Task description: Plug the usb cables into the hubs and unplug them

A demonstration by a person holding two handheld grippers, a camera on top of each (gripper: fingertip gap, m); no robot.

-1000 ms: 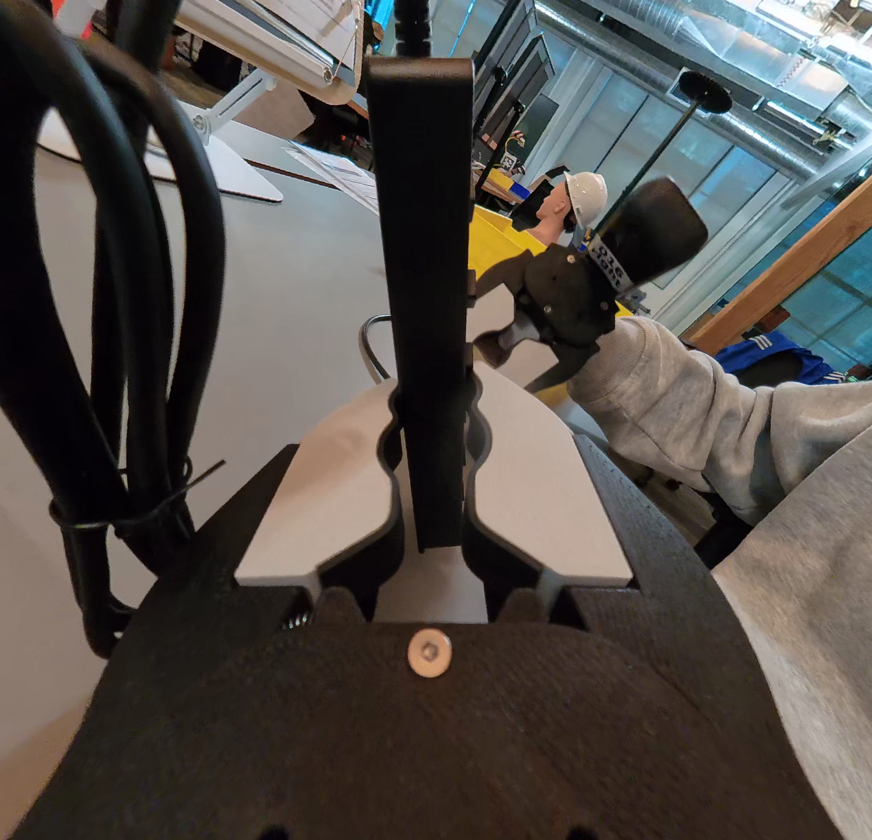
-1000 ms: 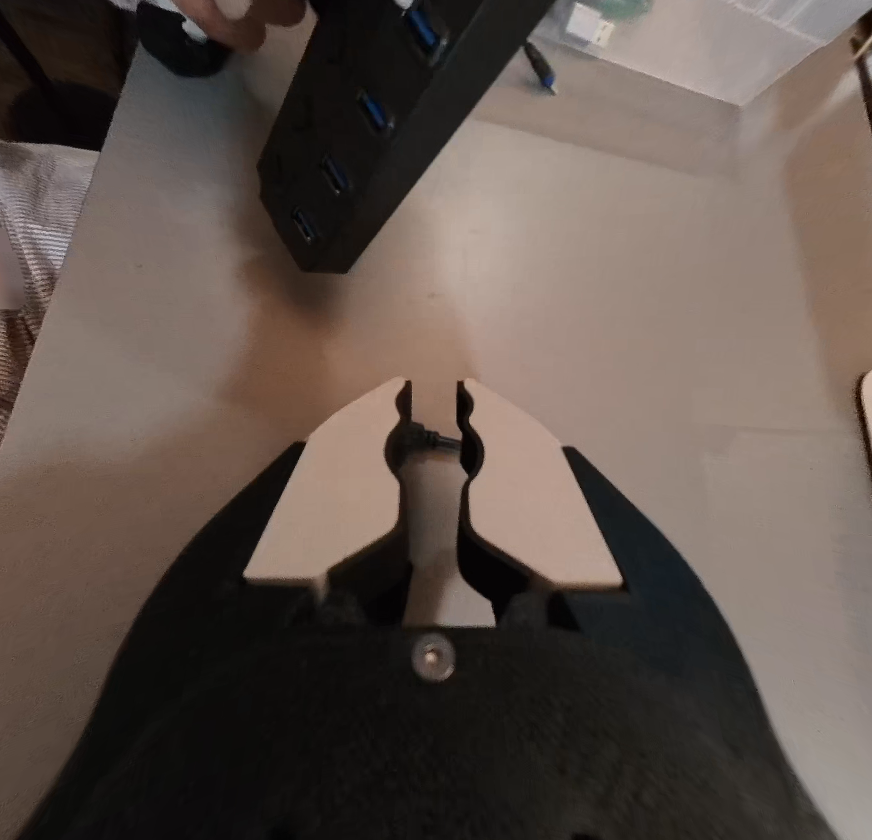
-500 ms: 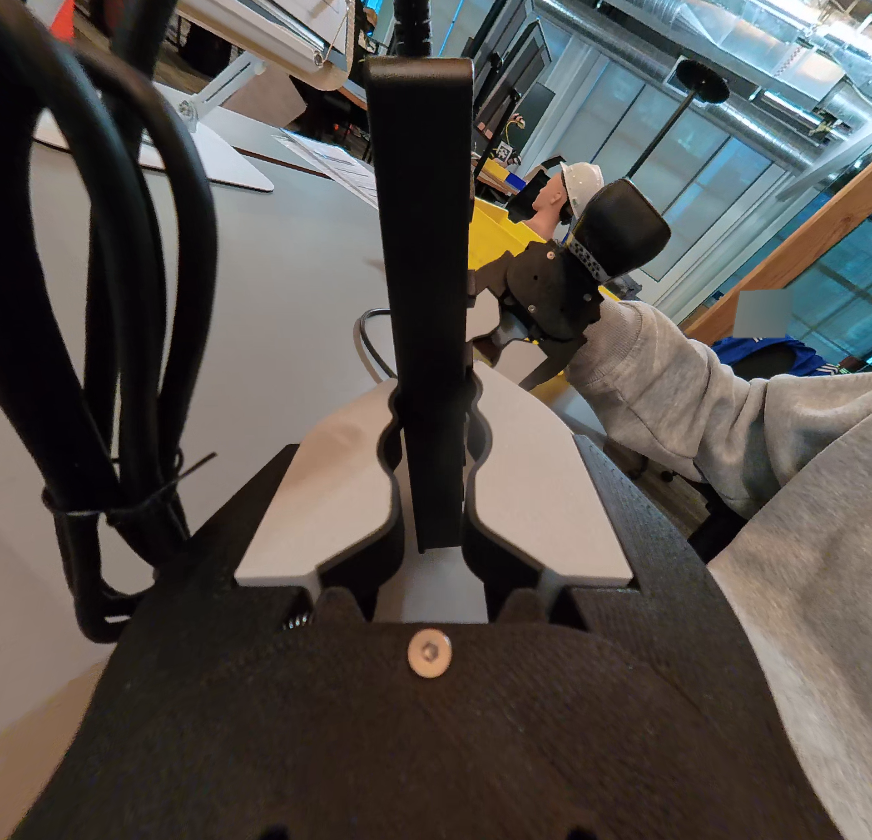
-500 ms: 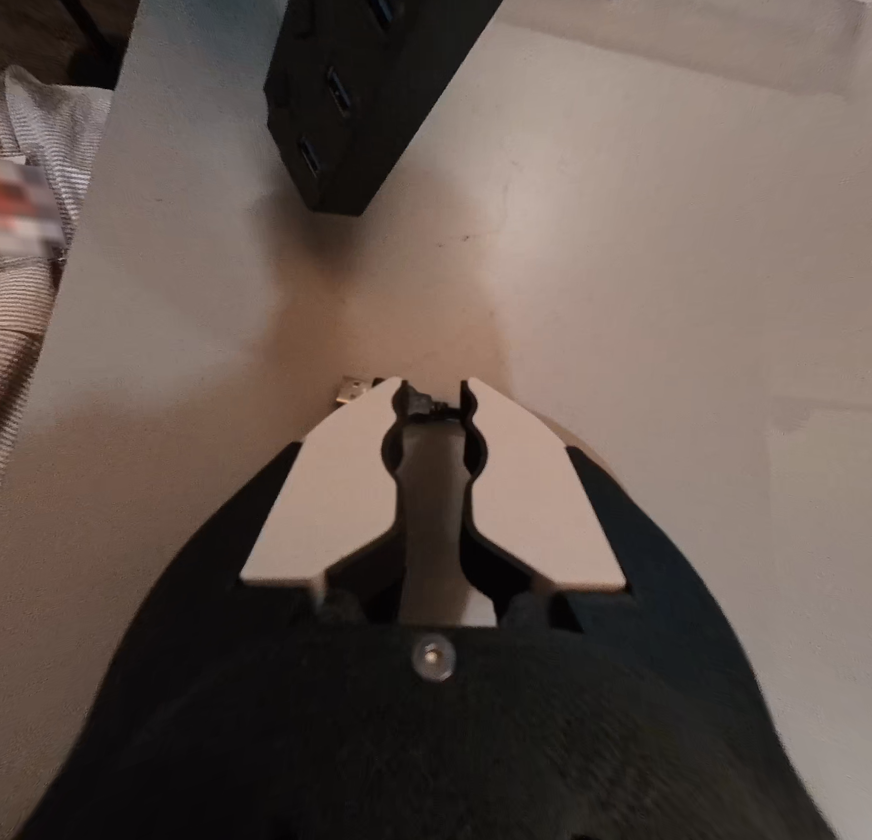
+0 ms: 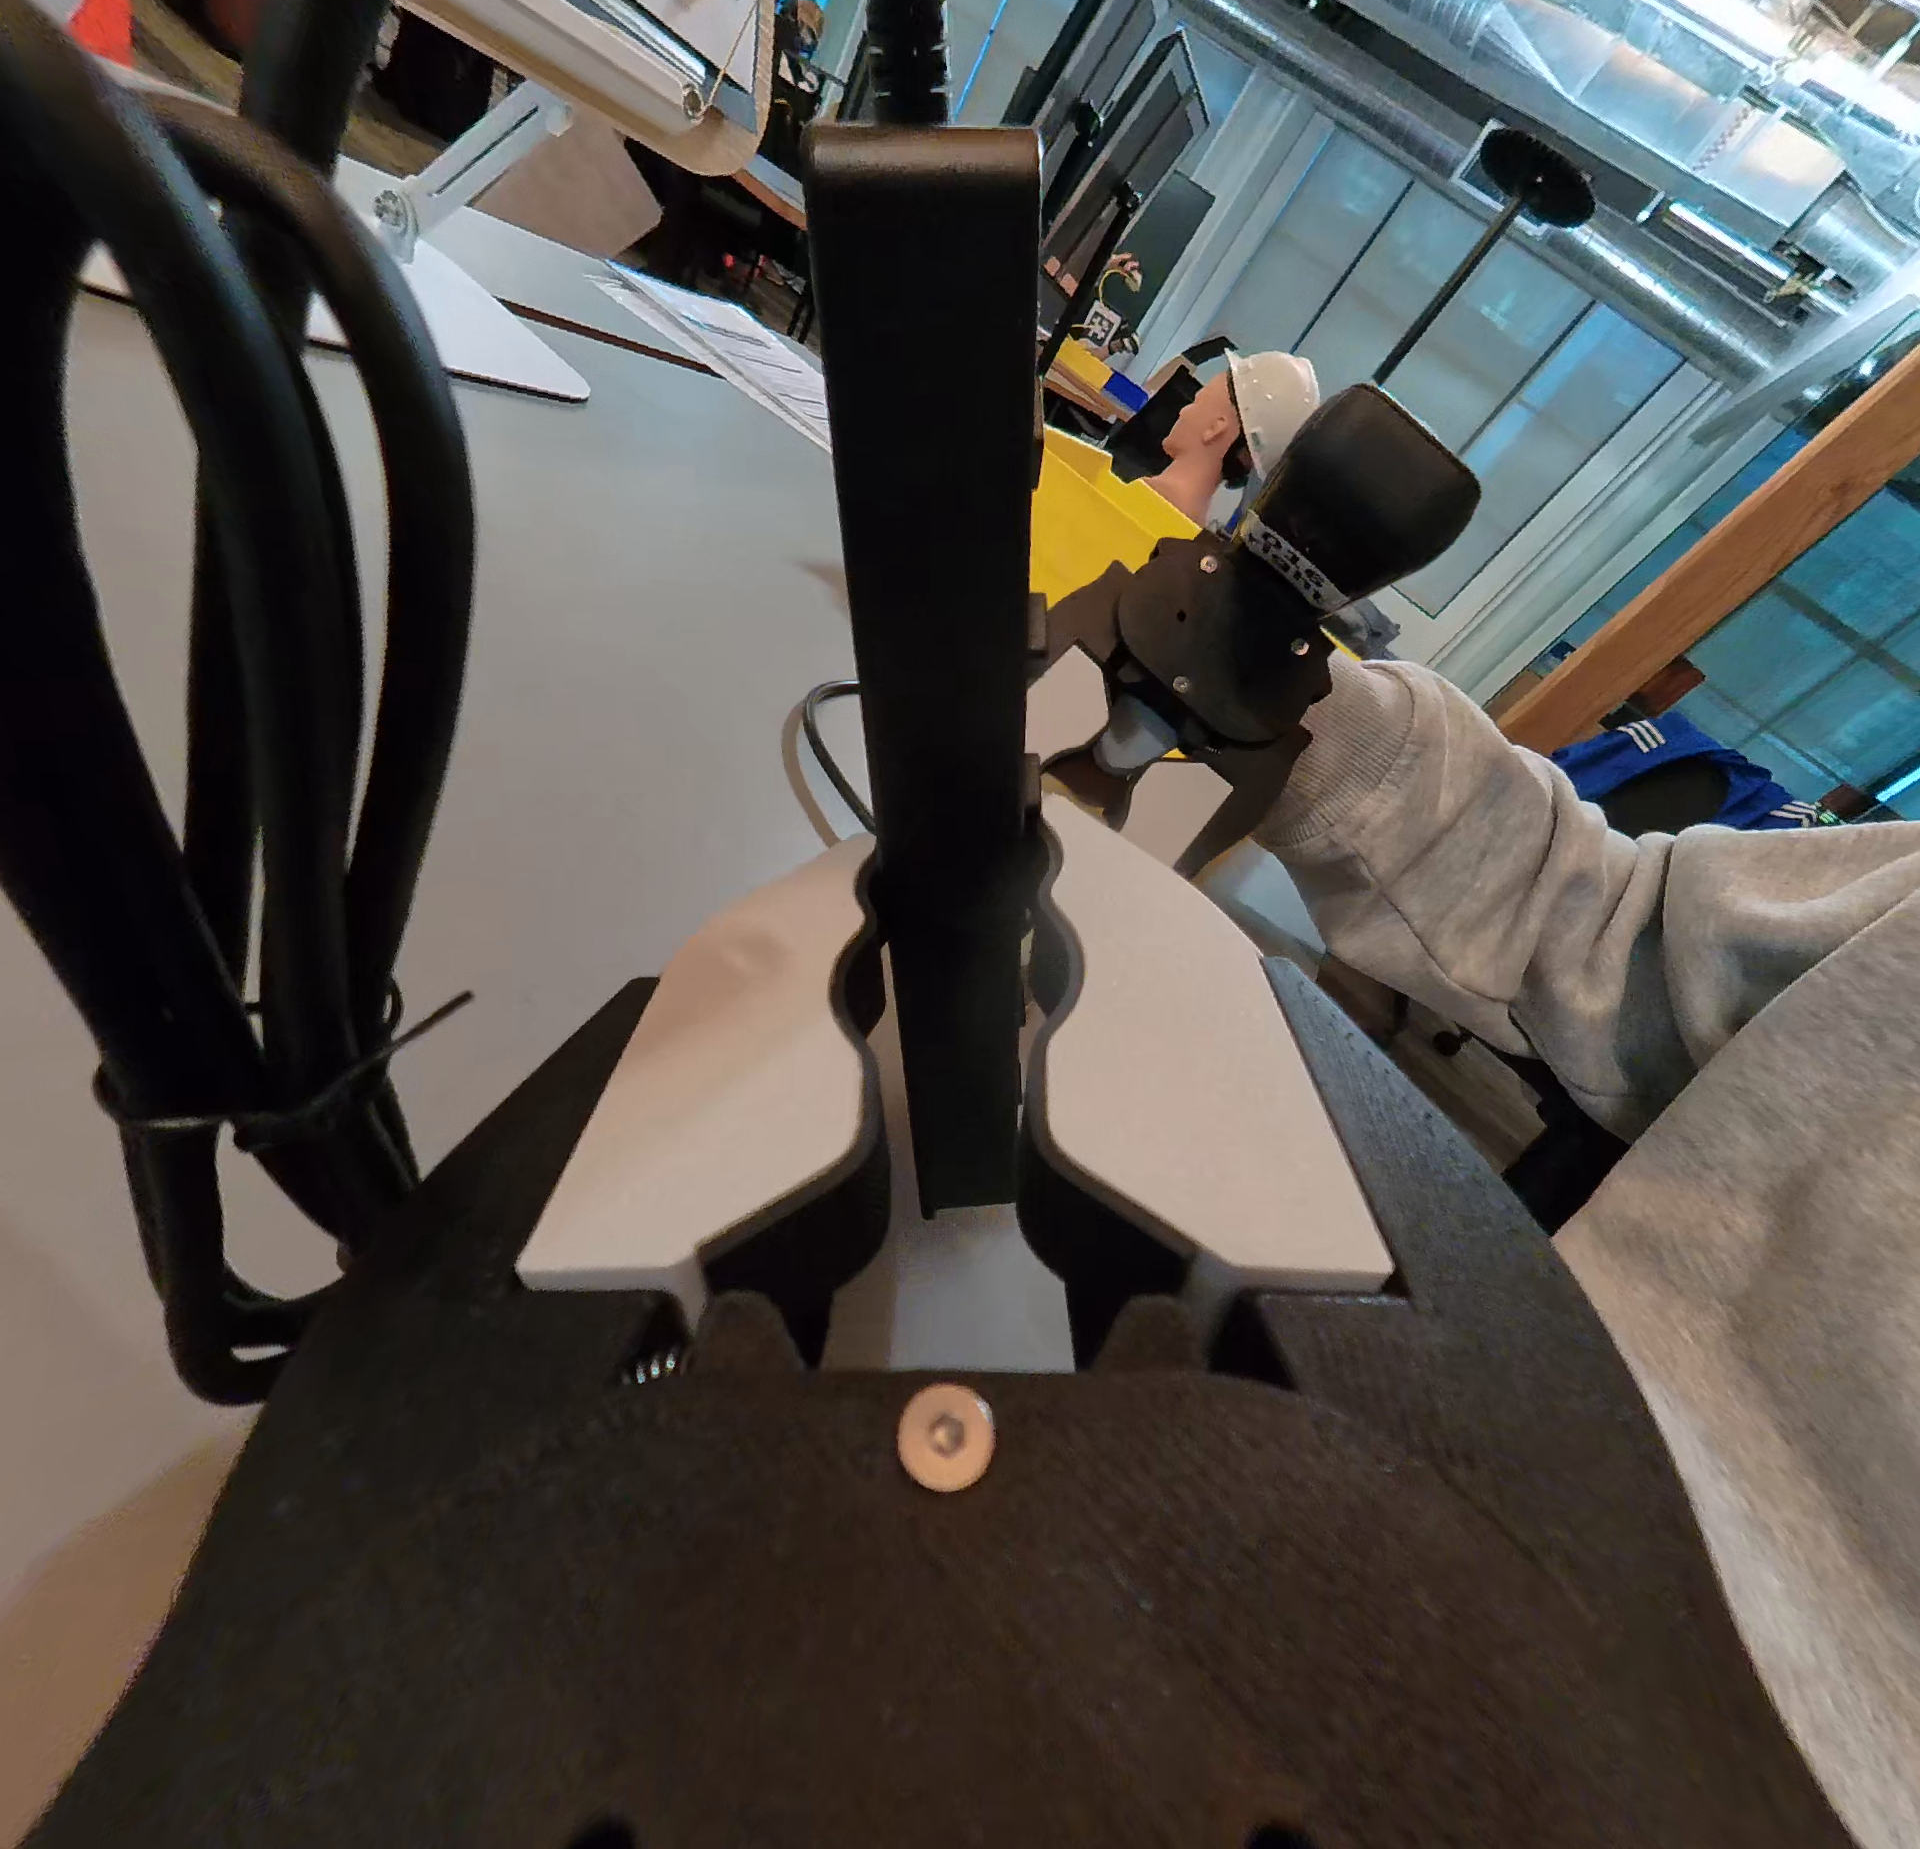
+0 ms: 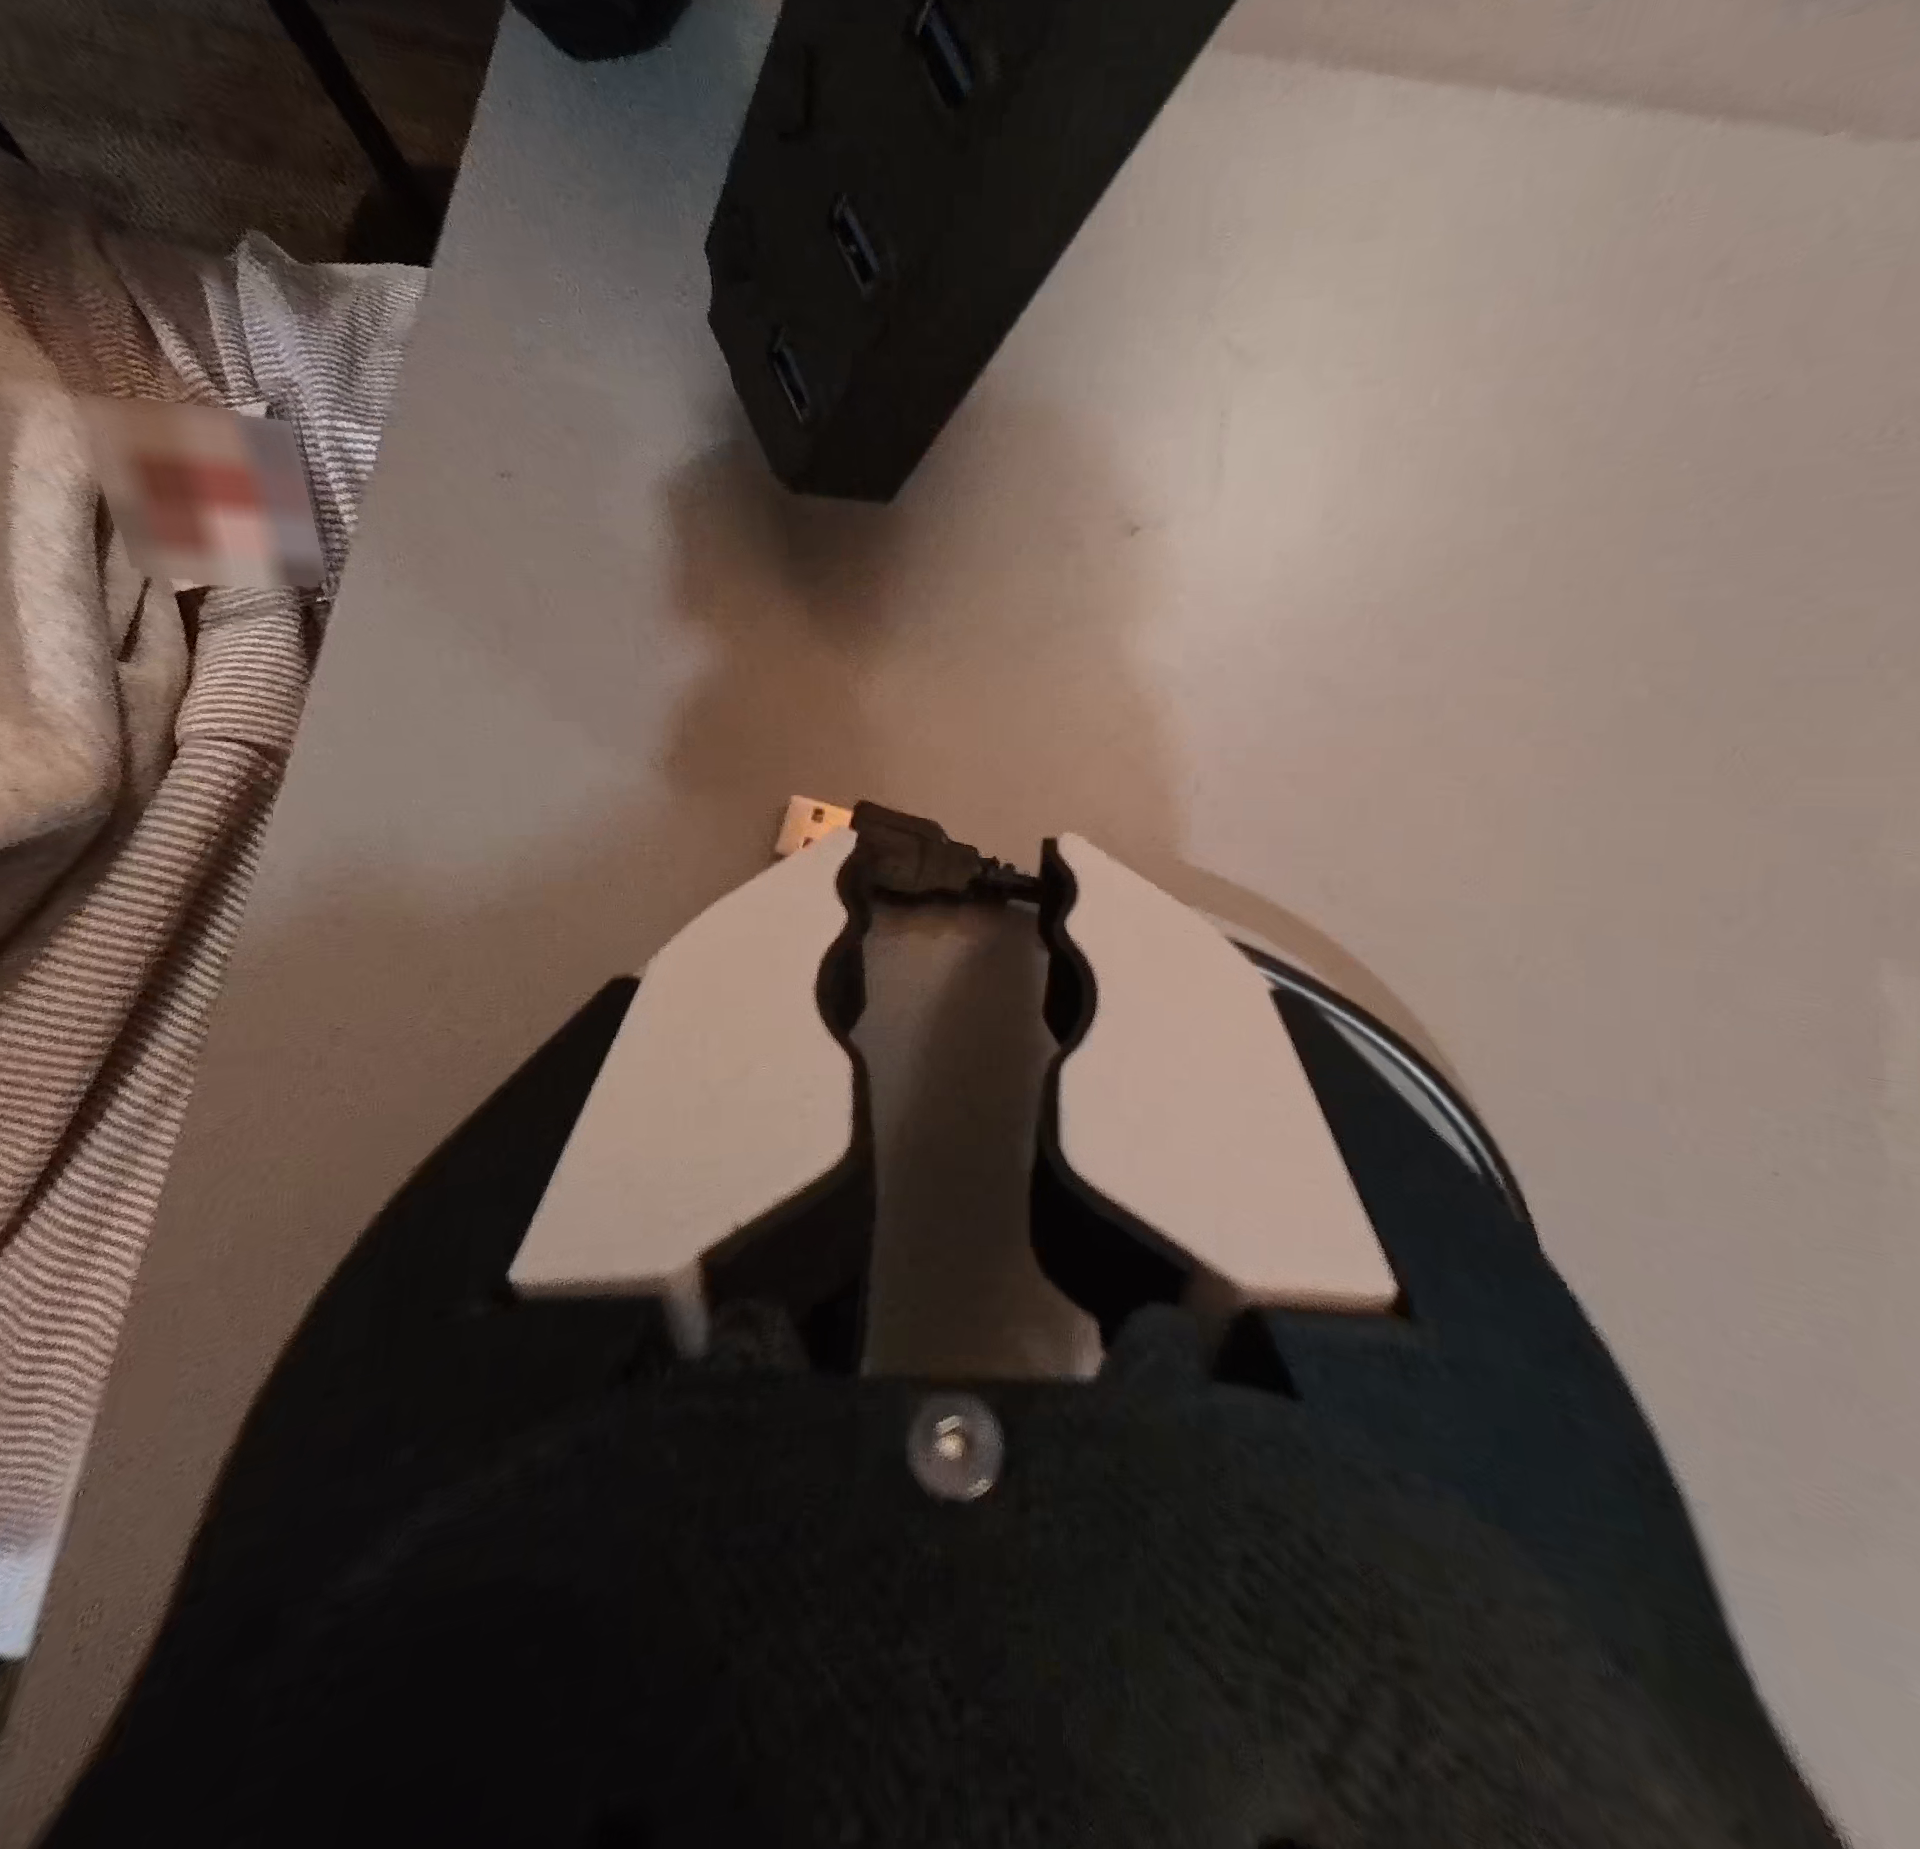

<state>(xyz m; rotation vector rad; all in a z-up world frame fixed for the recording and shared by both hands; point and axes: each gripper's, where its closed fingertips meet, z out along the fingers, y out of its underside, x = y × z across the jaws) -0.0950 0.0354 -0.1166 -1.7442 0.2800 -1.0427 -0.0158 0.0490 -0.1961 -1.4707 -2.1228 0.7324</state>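
Left wrist view: the left gripper (image 5: 951,926) was clamped on a black USB hub (image 5: 925,552), held upright above the grey table (image 5: 644,594); a bundled black cable (image 5: 239,760) hung at left, and the right gripper (image 5: 1081,750) showed beyond. Right wrist view: the right gripper (image 6: 951,869) stood apart, a black USB plug (image 6: 914,854) lying crosswise between its tips on the table (image 6: 1455,552); the hub (image 6: 935,199) hung above, apart from the plug.

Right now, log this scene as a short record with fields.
left claw: shut on the long black plastic USB hub, held upright
right claw: open, over the black USB cable plug with silver tip
plug: lying on the pale grey table, not inserted
hub ports: those visible are empty
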